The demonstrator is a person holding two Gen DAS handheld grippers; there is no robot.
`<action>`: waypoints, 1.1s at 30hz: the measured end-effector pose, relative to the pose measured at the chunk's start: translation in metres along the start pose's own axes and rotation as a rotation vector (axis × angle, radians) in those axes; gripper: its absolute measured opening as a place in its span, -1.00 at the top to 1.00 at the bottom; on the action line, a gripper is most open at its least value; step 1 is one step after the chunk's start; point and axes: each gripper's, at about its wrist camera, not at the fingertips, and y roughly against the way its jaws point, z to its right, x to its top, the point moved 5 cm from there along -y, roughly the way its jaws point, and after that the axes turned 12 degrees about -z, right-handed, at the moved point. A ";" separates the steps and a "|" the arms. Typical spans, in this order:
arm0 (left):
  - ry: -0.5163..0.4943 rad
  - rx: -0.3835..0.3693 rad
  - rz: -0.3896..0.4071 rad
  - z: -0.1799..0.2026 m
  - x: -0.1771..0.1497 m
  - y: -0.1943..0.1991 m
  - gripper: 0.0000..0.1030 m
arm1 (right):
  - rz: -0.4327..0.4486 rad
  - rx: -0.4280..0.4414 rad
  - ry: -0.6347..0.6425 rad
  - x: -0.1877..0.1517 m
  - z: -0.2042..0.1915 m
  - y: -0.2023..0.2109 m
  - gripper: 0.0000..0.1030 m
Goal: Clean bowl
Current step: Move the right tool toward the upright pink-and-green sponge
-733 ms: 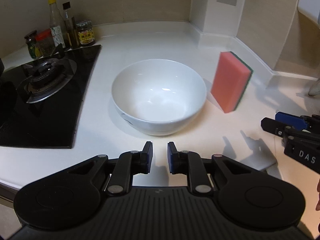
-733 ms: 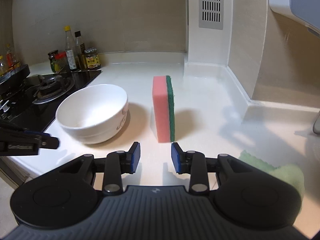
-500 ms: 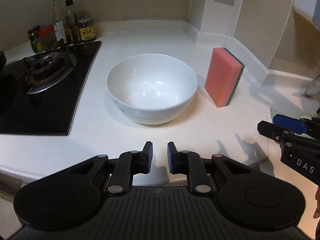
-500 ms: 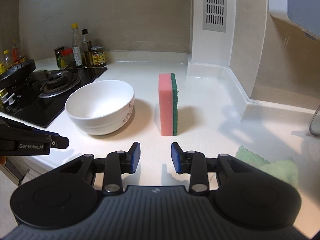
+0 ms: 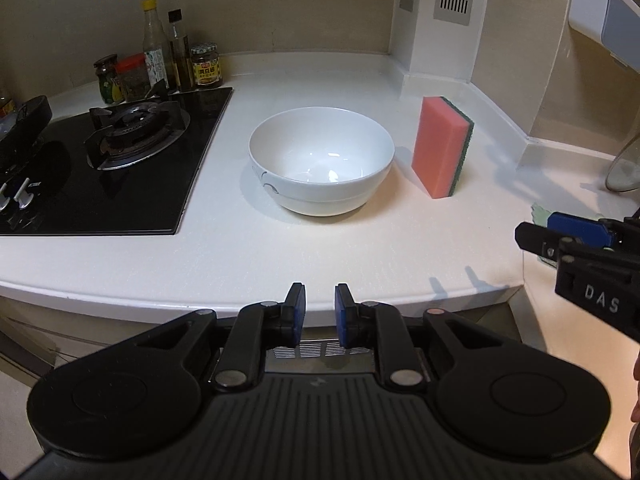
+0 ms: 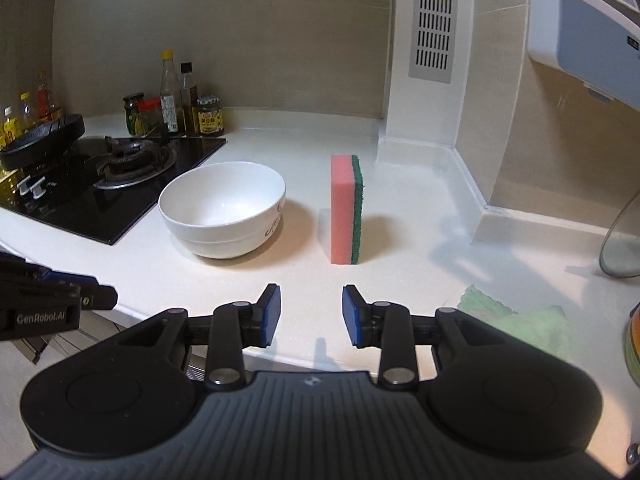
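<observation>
I hold a pair of tongs in each hand at the near edge of a white kitchen bench [image 5: 240, 256]. My left tongs [image 5: 319, 312] are parted by a narrow gap and hold nothing. My right tongs [image 6: 311, 314] are spread wider, also empty. A white bowl [image 5: 321, 160] sits upright on the bench, well ahead of both. Just to its right, not touching, a pink sponge [image 6: 343, 208] with a green scouring side stands on end. A black gas hob [image 5: 116, 160] lies to the bowl's left.

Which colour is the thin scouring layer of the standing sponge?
Green, on the pink sponge; clearest in the right wrist view.
</observation>
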 end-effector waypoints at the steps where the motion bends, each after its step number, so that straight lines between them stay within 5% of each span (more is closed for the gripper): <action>1: 0.007 0.001 0.003 0.001 -0.002 -0.001 0.60 | 0.009 0.002 0.007 -0.001 -0.001 0.003 0.43; 33: 0.021 -0.025 0.044 0.016 0.002 -0.005 0.60 | 0.035 0.002 0.074 -0.007 -0.001 0.012 0.43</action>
